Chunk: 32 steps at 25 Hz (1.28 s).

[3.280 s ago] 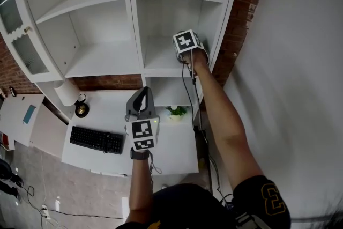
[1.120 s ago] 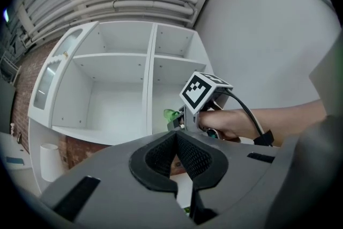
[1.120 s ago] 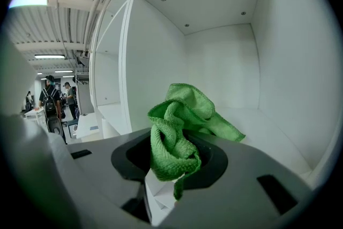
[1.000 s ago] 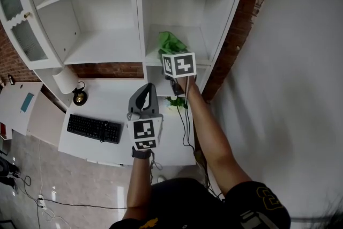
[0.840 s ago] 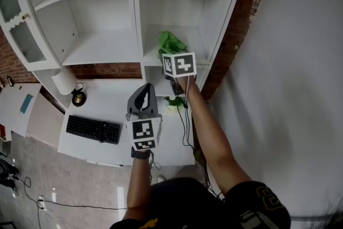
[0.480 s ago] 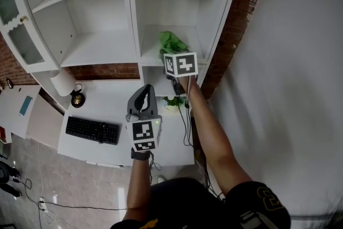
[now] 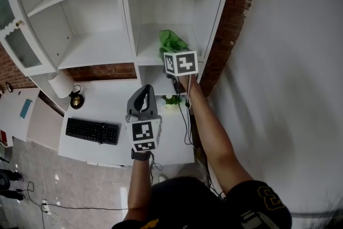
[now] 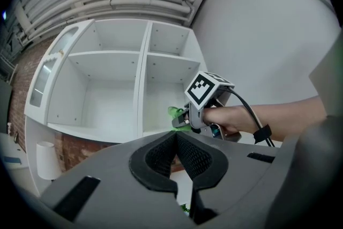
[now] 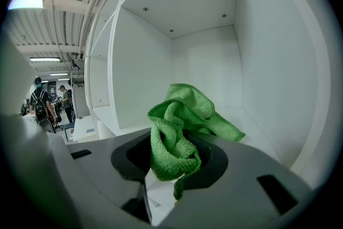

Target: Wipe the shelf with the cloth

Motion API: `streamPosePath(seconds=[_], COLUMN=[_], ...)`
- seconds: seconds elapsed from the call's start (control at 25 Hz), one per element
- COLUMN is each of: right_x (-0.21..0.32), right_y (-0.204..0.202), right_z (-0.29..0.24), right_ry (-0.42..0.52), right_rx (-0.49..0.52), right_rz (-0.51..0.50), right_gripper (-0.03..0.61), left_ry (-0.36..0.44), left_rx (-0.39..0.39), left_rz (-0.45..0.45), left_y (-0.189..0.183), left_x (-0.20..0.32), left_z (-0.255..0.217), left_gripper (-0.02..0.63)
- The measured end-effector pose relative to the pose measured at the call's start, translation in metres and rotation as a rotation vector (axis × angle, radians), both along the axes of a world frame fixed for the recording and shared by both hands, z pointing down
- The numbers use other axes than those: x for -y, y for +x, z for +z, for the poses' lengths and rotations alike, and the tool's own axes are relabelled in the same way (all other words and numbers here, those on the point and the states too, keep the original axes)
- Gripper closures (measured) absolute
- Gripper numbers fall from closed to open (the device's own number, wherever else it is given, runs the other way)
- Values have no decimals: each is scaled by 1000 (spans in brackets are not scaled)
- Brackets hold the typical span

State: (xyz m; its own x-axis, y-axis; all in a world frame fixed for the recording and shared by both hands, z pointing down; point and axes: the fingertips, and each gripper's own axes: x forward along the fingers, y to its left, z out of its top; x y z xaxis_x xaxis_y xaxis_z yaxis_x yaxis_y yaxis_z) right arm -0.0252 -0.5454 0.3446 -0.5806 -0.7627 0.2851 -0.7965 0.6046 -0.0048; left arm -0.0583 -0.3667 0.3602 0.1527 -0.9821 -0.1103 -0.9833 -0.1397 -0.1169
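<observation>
A green cloth [image 9: 182, 126] is bunched between the jaws of my right gripper [image 9: 172, 157], which is shut on it. In the head view that gripper [image 7: 172, 56] sits at the front edge of the right-hand shelf [image 7: 147, 43], and the cloth [image 7: 170, 40] rises above it over the shelf board. The white shelf compartment [image 9: 257, 131] opens ahead in the right gripper view. My left gripper [image 7: 140, 99] hangs lower, over the desk, its jaws shut with nothing between them [image 8: 176, 142]. The left gripper view shows the right gripper and the cloth [image 8: 177, 115].
A white desk [image 7: 115, 110] below holds a black keyboard [image 7: 94, 131], a small brass object [image 7: 76, 100] and a little green plant [image 7: 172, 99]. A brick wall [image 7: 228, 24] borders the shelf unit at right. A glass-door cabinet [image 7: 13, 35] stands at left.
The right gripper has drawn back from inside the shelf compartment to its front edge, with the cloth now showing. Over the last second the view has only drifted. The left gripper has stayed in place.
</observation>
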Motion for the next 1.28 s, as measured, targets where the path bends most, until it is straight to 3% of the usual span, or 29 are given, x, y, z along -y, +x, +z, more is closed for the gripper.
streamPosePath(seconds=[1.04,1.28], right_x=[7,6], right_y=[47,68], right_z=[0,-1], right_ry=[19,44], right_rx=[34,56], right_rz=[69,98], right_gripper=[465,465], left_ry=[-4,-34], left_rx=[5,21], left_rz=[17,-19], left_y=[9,-9], left_x=[-4,-12], left_z=[5,20], left_gripper=[597,597])
